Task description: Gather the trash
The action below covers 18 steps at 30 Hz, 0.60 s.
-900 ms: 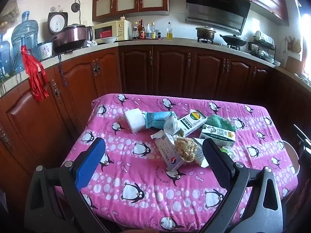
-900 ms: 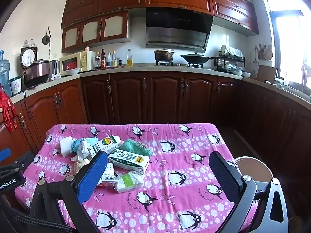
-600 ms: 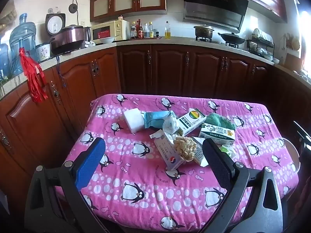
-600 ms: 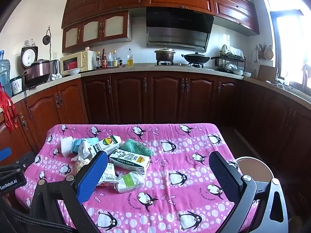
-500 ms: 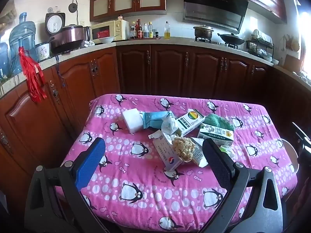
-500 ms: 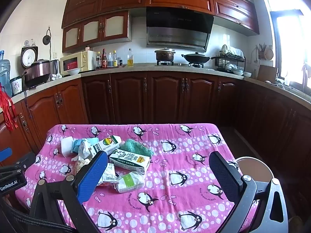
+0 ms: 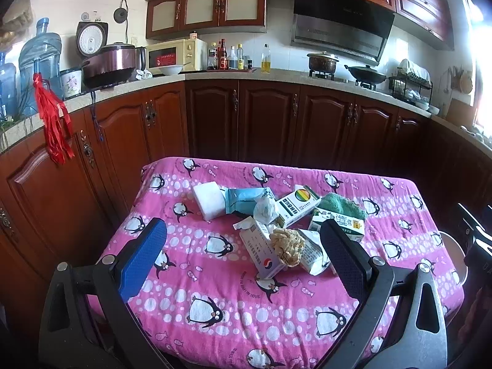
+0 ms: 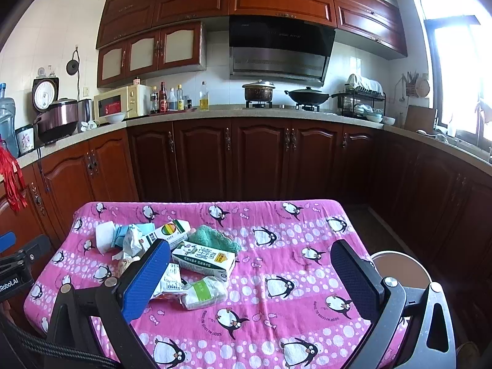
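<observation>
Looking along both tools, we see the trash heaped on the left half of a table draped in a soft pink penguin-print cloth (image 8: 295, 279): a white foam block (image 7: 208, 200), a crumpled teal packet (image 7: 243, 199), a white carton with a rainbow circle (image 7: 297, 205), a flattened green-and-white milk carton (image 8: 203, 259), a knobbly tan clump (image 7: 287, 246) resting on a torn paper box (image 7: 261, 252), and a small green-labelled plastic pouch (image 8: 204, 292). A fuzzy green cloth (image 8: 214, 238) lies just behind the cartons. Our left gripper (image 7: 243, 255) has its jaws spread wide, nothing between them, and hovers short of the heap. Our right gripper (image 8: 252, 272) is likewise spread and empty, above the bare right half of the cloth. A round stool (image 8: 399, 267) stands beside the table's right edge; dark wooden cabinets (image 8: 258, 160) line the far wall, well apart.
</observation>
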Each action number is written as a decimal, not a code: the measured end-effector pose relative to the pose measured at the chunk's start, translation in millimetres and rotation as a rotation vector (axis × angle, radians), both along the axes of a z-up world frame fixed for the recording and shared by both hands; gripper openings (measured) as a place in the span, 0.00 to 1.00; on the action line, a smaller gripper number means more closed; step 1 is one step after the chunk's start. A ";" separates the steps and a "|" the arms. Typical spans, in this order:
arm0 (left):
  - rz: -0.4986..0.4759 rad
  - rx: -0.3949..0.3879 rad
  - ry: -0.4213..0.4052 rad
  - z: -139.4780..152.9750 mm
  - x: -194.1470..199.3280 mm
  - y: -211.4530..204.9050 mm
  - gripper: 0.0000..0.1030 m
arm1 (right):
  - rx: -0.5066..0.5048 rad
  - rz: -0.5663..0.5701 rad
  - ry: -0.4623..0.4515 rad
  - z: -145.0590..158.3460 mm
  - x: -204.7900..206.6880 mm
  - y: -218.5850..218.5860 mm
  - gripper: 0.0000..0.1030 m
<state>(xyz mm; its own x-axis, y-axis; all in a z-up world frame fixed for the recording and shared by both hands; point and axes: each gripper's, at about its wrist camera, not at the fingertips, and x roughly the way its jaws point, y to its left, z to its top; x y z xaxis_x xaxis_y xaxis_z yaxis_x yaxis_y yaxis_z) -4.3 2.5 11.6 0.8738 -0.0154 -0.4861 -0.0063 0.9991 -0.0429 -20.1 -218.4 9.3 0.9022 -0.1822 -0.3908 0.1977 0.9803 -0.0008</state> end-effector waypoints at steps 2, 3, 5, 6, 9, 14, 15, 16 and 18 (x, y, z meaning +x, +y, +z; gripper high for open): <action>0.004 -0.001 -0.002 0.6 0.2 0.5 0.97 | 0.003 0.002 -0.004 1.0 -0.4 -0.7 1.00; 0.003 -0.001 -0.002 -0.1 0.3 0.0 0.97 | 0.004 0.003 -0.006 1.8 -1.4 -1.0 1.00; 0.004 -0.001 -0.001 0.0 0.3 -0.1 0.97 | 0.004 0.005 -0.008 4.4 -3.6 -1.0 1.00; 0.002 -0.002 -0.001 0.0 0.2 -0.1 0.97 | 0.005 0.005 -0.009 4.5 -3.7 -1.2 1.00; 0.000 -0.006 0.002 -0.4 0.0 1.0 0.97 | 0.006 0.007 -0.010 3.5 -3.8 -1.7 1.00; -0.003 -0.009 0.000 -0.8 -0.5 1.2 0.97 | 0.018 0.008 -0.009 3.6 -5.5 -2.8 1.00; -0.003 -0.009 0.000 -1.1 -0.4 1.0 0.97 | 0.020 0.009 -0.008 3.6 -5.4 -3.1 1.00; -0.004 -0.010 0.000 -1.4 -0.4 1.0 0.97 | 0.020 0.008 -0.008 3.6 -5.4 -3.3 1.00; -0.005 -0.012 0.000 -1.6 -0.5 0.7 0.97 | 0.017 0.009 -0.007 3.5 -5.0 -2.9 1.00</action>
